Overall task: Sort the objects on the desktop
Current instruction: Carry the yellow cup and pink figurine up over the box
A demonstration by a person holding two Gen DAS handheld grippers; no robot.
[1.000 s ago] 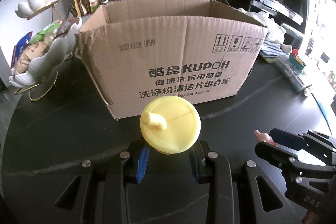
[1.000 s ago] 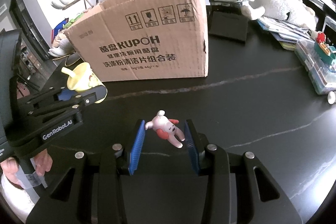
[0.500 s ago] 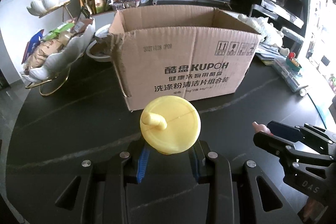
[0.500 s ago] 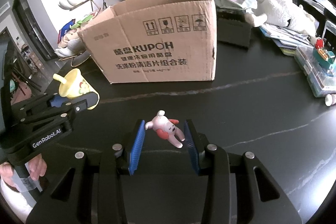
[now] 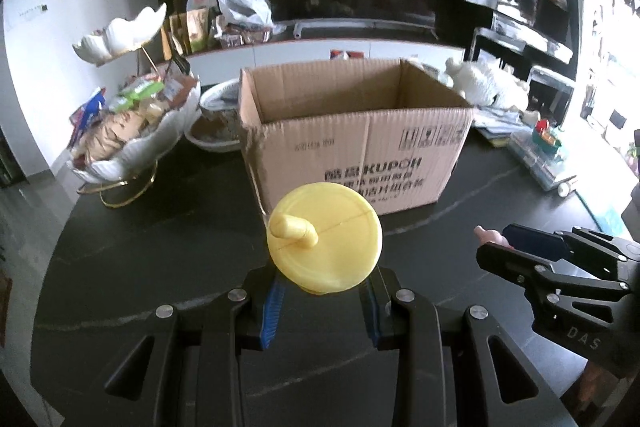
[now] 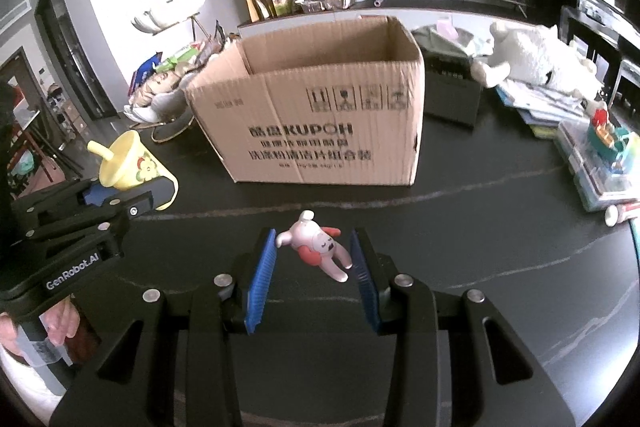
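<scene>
As seen from the left wrist: left gripper (image 5: 324, 291), jaws closed narrowly on yellow lidded cup (image 5: 325, 237), lid and spout facing the lens, held clear above the tabletop (image 5: 140, 247); open cardboard box (image 5: 356, 131) straight ahead beyond the cup, mouth upward. From the right wrist: right gripper (image 6: 314, 261), jaws pinching small pink-and-white figurine (image 6: 316, 247), long axis slanted across the gap; box ahead, slightly left. Judged equally near for both hands.

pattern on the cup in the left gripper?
Yellow cup with a flower print; right wrist view shows it best.
</scene>
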